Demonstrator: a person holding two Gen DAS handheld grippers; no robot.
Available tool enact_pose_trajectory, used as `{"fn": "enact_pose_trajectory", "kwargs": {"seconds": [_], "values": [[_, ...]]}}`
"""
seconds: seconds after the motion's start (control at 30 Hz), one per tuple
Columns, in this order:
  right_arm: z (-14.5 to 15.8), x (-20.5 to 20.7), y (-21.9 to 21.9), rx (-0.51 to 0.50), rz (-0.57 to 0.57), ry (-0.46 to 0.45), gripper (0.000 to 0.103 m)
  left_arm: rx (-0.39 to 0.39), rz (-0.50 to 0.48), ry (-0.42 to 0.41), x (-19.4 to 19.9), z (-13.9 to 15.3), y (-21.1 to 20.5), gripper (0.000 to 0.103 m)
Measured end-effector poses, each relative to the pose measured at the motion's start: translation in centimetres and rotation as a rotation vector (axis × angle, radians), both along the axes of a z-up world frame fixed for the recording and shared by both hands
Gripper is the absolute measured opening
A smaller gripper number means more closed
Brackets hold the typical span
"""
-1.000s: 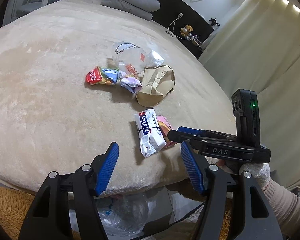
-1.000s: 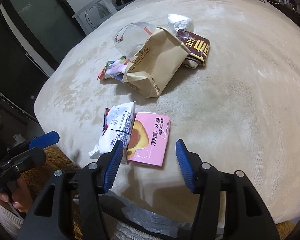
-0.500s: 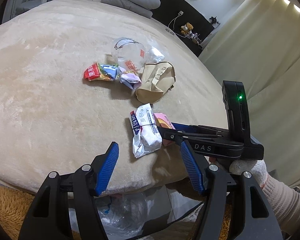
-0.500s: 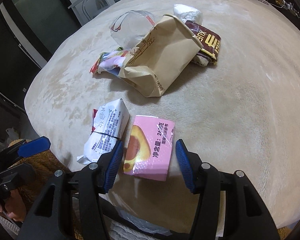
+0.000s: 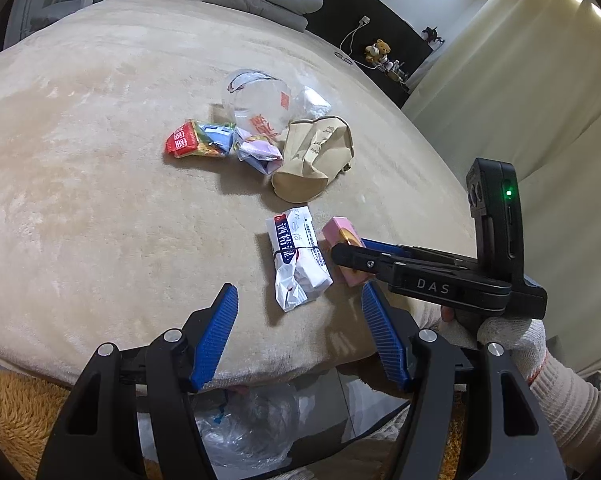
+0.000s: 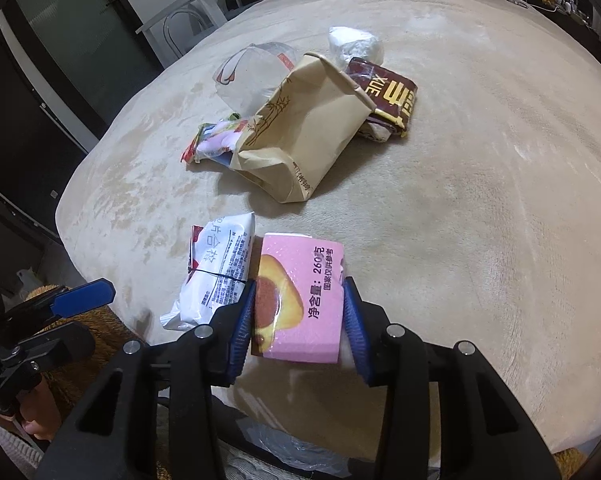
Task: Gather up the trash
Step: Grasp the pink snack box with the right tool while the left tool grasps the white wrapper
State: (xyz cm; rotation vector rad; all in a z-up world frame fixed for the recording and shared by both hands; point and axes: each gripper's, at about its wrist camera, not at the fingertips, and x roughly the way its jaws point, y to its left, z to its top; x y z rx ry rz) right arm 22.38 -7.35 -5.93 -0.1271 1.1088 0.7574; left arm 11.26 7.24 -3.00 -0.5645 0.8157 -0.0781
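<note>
My right gripper (image 6: 299, 314) had its blue ribbed pads pressed against both sides of the pink packet (image 6: 300, 296), a flat glossy rectangle printed with a yellow cake, lying near the front edge of the plush beige bed (image 6: 480, 200). My left gripper (image 5: 300, 336) hung spread wide over that same edge, pinching nothing. Just left of the pink packet lay the white wipes pack (image 6: 216, 272), soft and crumpled, cinched by a thin black band. Beyond the pink packet sat the creased brown paper bag (image 6: 304, 140). The right view alone showed a dark brown wrapper (image 6: 388, 100) with gold lettering tucked behind that bag (the left view hid nearly all of it). Only the left view gave me the red snack wrapper (image 5: 186, 142) clearly, left of the bag, plus a clear plastic bag (image 5: 244, 432) below the bed's edge.
</note>
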Motion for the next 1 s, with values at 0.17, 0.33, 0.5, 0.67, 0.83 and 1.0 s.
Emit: {"fn": "enact_pose_trajectory", "kwargs": {"seconds": [0.17, 0.33, 0.5, 0.67, 0.83, 1.0], "values": [[0.7, -0.1, -1.8, 0.039, -0.023, 0.006, 0.042, 0.019, -0.017, 0.014, 1.1, 0.0, -0.6, 0.063], [1.2, -0.5, -3.8, 0.074, -0.039, 0.012, 0.042, 0.040, -0.032, 0.038, 2.6, -0.2, -1.5, 0.063], [1.7, -0.9, -5.5, 0.101, -0.050, 0.009, 0.042, 0.057, -0.032, 0.085, 4.3, -0.9, -2.1, 0.063], [1.9, -1.2, -6.4, 0.121, -0.051, 0.009, 0.042, 0.080, -0.018, 0.142, 6.1, -1.8, -2.4, 0.063], [2.0, -1.4, -6.9, 0.135, -0.046, 0.013, 0.042, 0.092, -0.010, 0.188, 7.7, -2.7, -2.7, 0.063], [2.1, -1.4, -7.3, 0.146, -0.047, 0.015, 0.042, 0.119, -0.013, 0.225, 8.8, -3.5, -3.2, 0.063]]}}
